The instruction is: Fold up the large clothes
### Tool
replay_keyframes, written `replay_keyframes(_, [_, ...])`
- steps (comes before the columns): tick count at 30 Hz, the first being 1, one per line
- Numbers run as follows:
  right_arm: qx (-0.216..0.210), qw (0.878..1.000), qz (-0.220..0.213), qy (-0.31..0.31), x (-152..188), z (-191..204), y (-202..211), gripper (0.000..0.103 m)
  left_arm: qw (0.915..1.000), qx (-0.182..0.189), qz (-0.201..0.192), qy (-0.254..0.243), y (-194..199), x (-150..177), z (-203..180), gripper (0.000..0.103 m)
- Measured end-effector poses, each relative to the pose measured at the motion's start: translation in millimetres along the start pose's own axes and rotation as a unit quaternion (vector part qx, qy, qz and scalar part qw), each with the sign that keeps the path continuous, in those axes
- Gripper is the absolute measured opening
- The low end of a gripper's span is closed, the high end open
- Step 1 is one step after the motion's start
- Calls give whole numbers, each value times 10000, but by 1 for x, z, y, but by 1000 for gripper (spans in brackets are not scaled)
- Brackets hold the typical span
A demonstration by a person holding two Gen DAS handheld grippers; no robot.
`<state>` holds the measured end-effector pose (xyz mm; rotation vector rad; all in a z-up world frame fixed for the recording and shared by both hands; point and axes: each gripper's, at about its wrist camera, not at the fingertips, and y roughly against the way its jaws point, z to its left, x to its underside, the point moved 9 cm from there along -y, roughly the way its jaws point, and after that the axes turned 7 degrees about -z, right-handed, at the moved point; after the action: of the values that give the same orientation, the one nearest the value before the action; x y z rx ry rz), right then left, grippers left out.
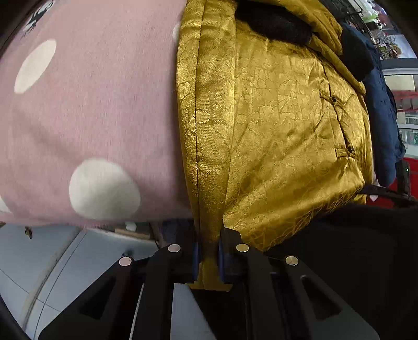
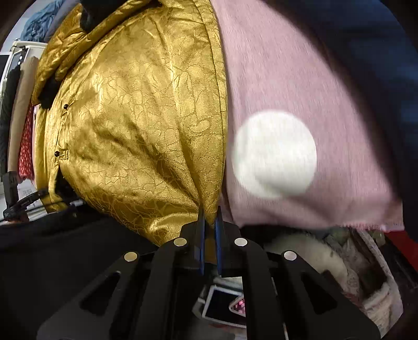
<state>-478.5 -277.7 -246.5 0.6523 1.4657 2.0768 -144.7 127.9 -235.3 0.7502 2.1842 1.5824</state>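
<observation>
A shiny gold brocade jacket (image 1: 282, 125) with small knot buttons lies spread over a pink cloth with white dots (image 1: 91, 117). My left gripper (image 1: 209, 251) is shut on the jacket's folded hem edge, which runs between the fingers. In the right wrist view the same jacket (image 2: 135, 117) fills the left half, and my right gripper (image 2: 210, 230) is shut on its hem at the other corner. The pink dotted cloth (image 2: 287, 104) lies to the right of it.
Dark fur trim (image 1: 274, 23) and a navy garment (image 1: 381, 125) lie at the jacket's far end. Black fabric (image 2: 65, 248) covers the near side. A grey floor (image 1: 52, 261) shows below the left gripper. A basket of pale fabrics (image 2: 352, 266) sits below the right gripper.
</observation>
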Motion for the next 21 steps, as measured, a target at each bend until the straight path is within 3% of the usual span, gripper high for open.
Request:
replay_keyframes(4, [37,9996,260,56,18,1,-3,7,9997,64,174,152,-1,14,3,10])
replay_keyframes(9, [-15,10000,42,-46,-3,12,9,7,9998,145,-132,71,18,-20,-8,9])
replay_keyframes(12, [-301,9986,-446,-8,-41,36,30,7,9975,283,-641,12,42,-57,-20,9])
replay_keyframes(16, [-413,9915,-1198,303,-110,62,64,7,9867,487,-1541,194,88,-133,-20,9])
replay_keyframes(18, [-419,9876,-1459,396,-138,77,83,6,9824,499,-1789,178,101,-163,-19,9])
replay_keyframes(21, [-211,9815,-1826,533,-188,75,106,6,9808,235,-1935,29,106,-189,-18,9])
